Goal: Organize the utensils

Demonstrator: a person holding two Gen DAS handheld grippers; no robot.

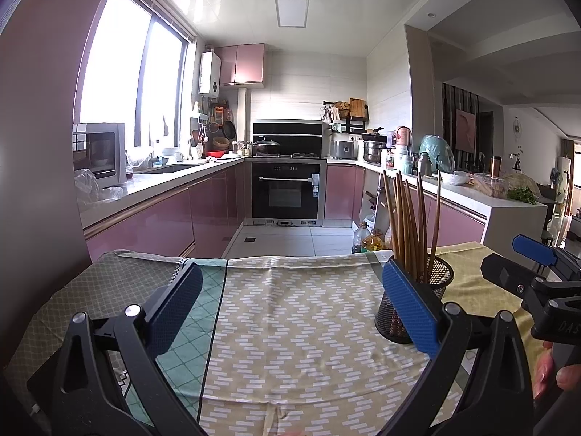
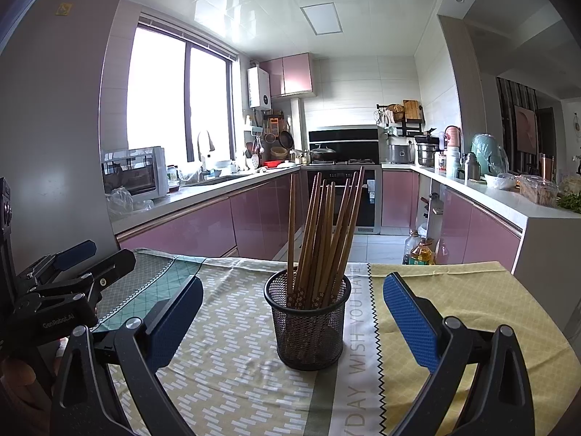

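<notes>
A black mesh cup (image 2: 308, 323) stands upright on the patterned tablecloth (image 2: 225, 363), holding several brown wooden chopsticks (image 2: 323, 232) that fan upward. My right gripper (image 2: 292, 312) is open, its blue pads on either side of the cup with gaps to both. In the left wrist view the same mesh cup (image 1: 441, 283) with the chopsticks (image 1: 410, 218) sits partly behind the right blue pad. My left gripper (image 1: 290, 301) is open over bare cloth, with nothing between its fingers. The right gripper (image 1: 533, 265) shows at the right edge of that view.
The tablecloth (image 1: 290, 327) covers a table whose far edge faces a kitchen with pink cabinets (image 1: 203, 214) and an oven (image 1: 287, 192). Oil bottles (image 2: 421, 250) stand on the floor beyond the table. A person's fingers (image 1: 555, 370) hold the right tool.
</notes>
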